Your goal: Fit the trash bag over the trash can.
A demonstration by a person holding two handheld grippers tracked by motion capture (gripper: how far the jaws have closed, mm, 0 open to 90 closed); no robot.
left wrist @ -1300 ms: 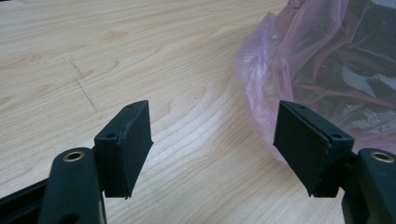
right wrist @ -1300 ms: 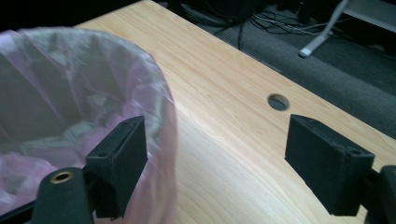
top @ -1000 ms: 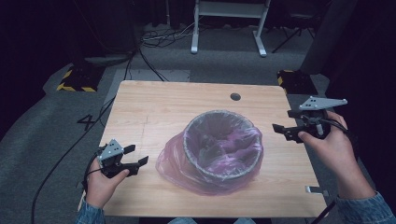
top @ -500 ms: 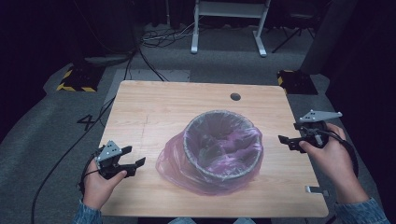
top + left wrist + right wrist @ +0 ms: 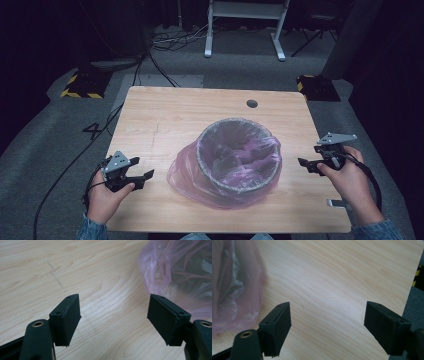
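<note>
A round bin (image 5: 235, 150) lined with a pink see-through bag (image 5: 200, 187) stands at the middle of the wooden table (image 5: 170, 115). The bag hangs loose over the rim and bunches on the table at the bin's left front. My left gripper (image 5: 142, 175) rests low at the table's left front, open, jaws wide apart with nothing between them; the bag (image 5: 175, 272) lies just ahead to its right. My right gripper (image 5: 306, 163) is open at the table's right side, empty, with the bag (image 5: 234, 285) to its left.
A small round hole (image 5: 252, 103) sits near the table's far edge. A metal clip (image 5: 337, 203) shows at the right front edge. A white frame (image 5: 245, 25), cables and yellow-black striped blocks (image 5: 80, 85) lie on the floor beyond. Bare wood lies on both sides of the bin.
My right gripper has come down and toward the person's side, from beside the bin's rim to lower at the table's right. The left gripper has barely moved.
</note>
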